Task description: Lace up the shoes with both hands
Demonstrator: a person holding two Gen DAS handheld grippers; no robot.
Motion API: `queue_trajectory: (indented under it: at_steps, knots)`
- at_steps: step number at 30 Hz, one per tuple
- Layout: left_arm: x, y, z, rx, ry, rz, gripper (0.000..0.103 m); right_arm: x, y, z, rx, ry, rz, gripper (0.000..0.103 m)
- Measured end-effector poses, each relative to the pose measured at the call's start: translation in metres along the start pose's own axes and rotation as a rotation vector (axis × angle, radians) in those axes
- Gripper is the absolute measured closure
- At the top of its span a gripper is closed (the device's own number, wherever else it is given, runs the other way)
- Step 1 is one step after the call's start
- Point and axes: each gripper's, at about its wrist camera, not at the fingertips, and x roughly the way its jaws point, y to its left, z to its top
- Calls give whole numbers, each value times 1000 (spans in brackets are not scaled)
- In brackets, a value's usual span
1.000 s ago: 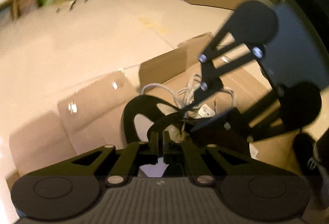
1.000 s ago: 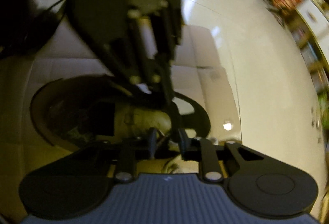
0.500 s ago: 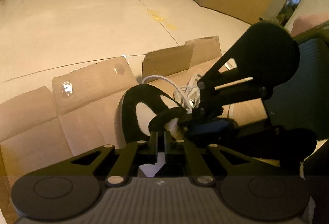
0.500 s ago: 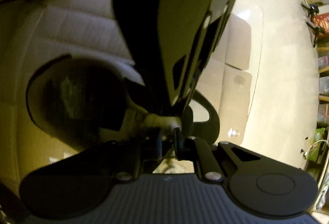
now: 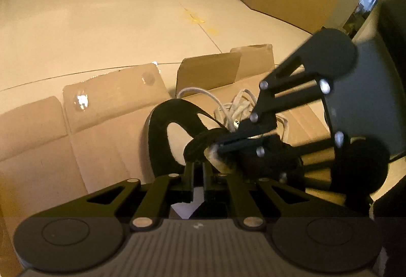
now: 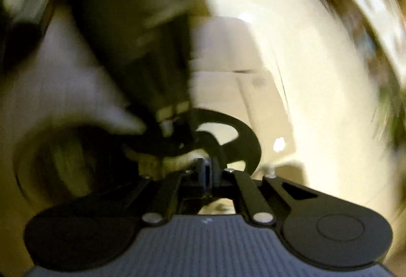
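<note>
A flattened cardboard sheet (image 5: 106,140) is spread on the floor, the black-and-white shoe (image 5: 162,140) is set on it with its pale laces (image 5: 228,109) heaped loose, and both grippers — left (image 5: 198,165), right (image 6: 208,168) — are drawn shut at its upper, nothing discernibly clamped.

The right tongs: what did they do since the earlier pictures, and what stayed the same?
The right tongs closed: a second ago their fingers stood apart, now they are together at the shoe, by its white lace. Whether they pinch the lace is too blurred to tell. The view also rolled. The left tongs stayed shut at the shoe, which stayed on the cardboard.
</note>
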Motion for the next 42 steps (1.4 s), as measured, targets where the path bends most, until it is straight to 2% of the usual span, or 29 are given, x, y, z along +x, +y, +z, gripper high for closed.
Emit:
queue_trajectory:
  at_steps: [2,3,7,9,11,15,19,26,29,32,34,35,37,38,41,42]
  knots:
    - [1,1,0,-5,0,0,97,3,-17,0,118,6,48,101]
    - [1,2,0,-11,0,-2,97,7,-38,0,281,15,114,101]
    - [4,4,1,-26,-1,-7,96,20,-85,-12,660,48,272,101]
    - [5,5,2,-35,-4,-12,94,32,-110,-27,904,70,371,101]
    - [5,7,1,-45,-7,-19,91,40,-122,-43,1106,86,457,101]
    - [7,6,0,-46,-13,-32,79,35,-111,-59,1424,91,593,100]
    - [10,3,0,-44,-21,-41,69,28,-96,-57,1475,83,635,100]
    - [14,4,-1,-45,-28,-42,67,26,-81,-27,1446,51,728,100]
    - [7,11,-1,-112,-64,-49,67,19,-87,-26,1404,32,702,100]
    - [-1,24,-4,-221,-129,-89,74,19,-90,-23,1371,18,698,96]
    - [0,34,-7,-298,-143,-129,74,19,-89,-22,1359,17,708,93]
    - [2,38,-8,-332,-149,-140,77,18,-89,-22,1352,19,712,91]
    - [5,44,-9,-371,-151,-144,89,17,-89,-23,1347,18,705,91]
    - [7,47,-9,-395,-150,-148,100,16,-89,-23,1341,12,701,89]
    - [11,54,-11,-463,-136,-159,100,10,-96,-22,1314,-22,654,72]
    - [11,57,-11,-489,-132,-162,100,7,-98,-21,1295,-39,629,72]
